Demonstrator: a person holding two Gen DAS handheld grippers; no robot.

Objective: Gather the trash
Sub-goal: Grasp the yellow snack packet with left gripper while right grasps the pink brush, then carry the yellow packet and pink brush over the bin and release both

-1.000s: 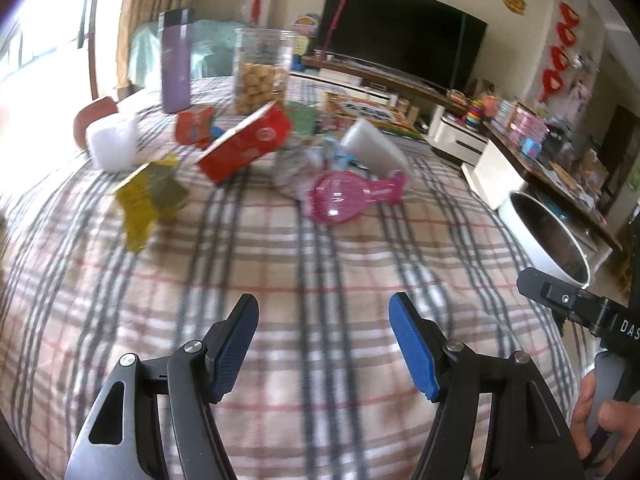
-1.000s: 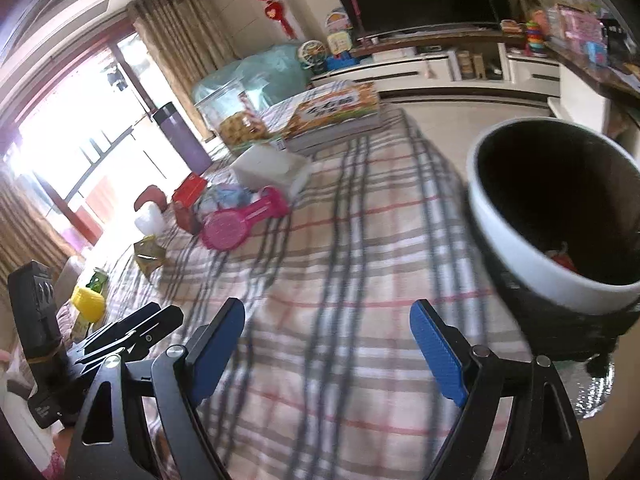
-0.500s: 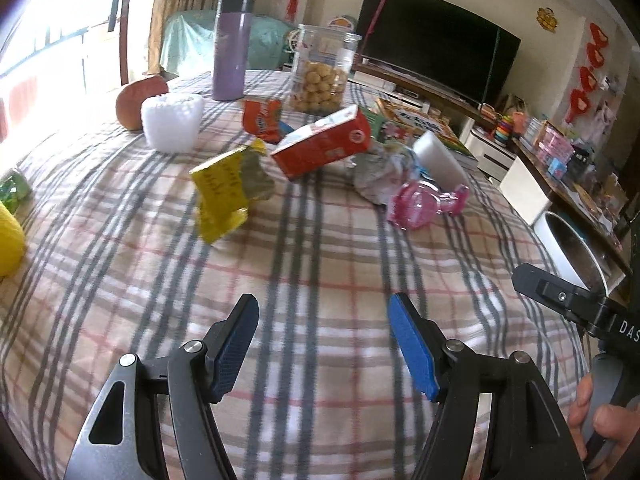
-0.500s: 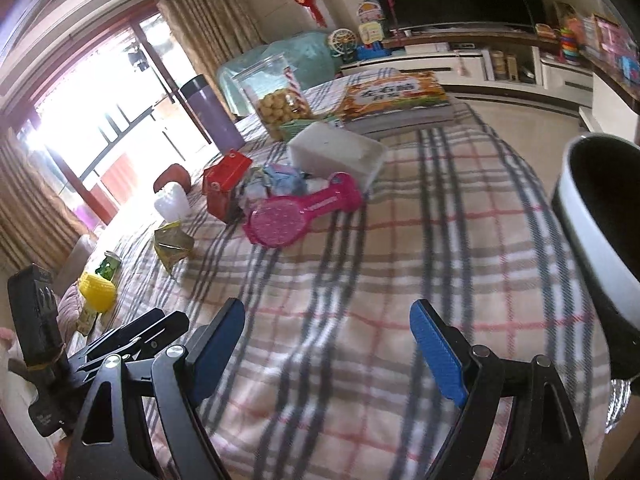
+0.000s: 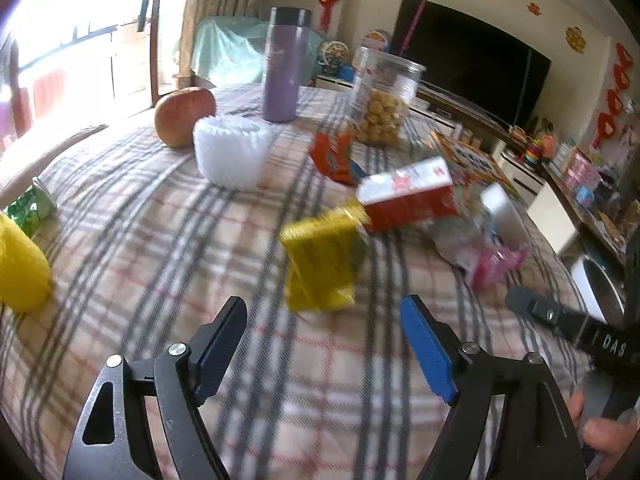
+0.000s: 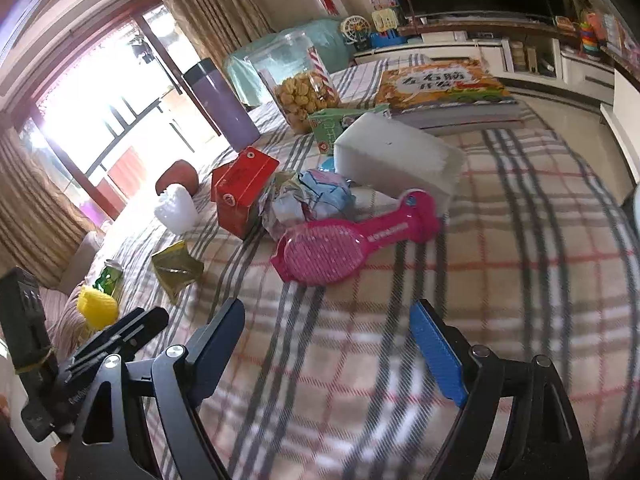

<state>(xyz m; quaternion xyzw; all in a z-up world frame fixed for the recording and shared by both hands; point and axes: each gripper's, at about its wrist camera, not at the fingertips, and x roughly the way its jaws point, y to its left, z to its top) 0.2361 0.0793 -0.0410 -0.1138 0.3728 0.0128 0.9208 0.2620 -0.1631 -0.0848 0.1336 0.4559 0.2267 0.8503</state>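
Heading toward the litter w/ both tongs empty: left tongs are spreading wider, nothing between the pads, and right tongs are standing spread over bare checked cloth. Tabletop is wearing a plaid cover. Nearest the left tongs, just beyond them toward the tabletop's middle, is lying a crumpled yellow foil wrapper. Behind it are sitting a red-and-white paper carton on its side, an orange snack packet, and a wad of crumpled pale paper beside a pink plastic hairbrush. Near the left edge: a yellow foam net and a green wrapper. Red apple, purple steel flask and clear cookie jar at the far edge prob. aren't trash.

Step in hand, I'd judge: the reach for the next piece, likely the yellow wrapper. Next move is calling for dropping the pads astride it, then pinching; it's thin & crinkly, so it may slip.
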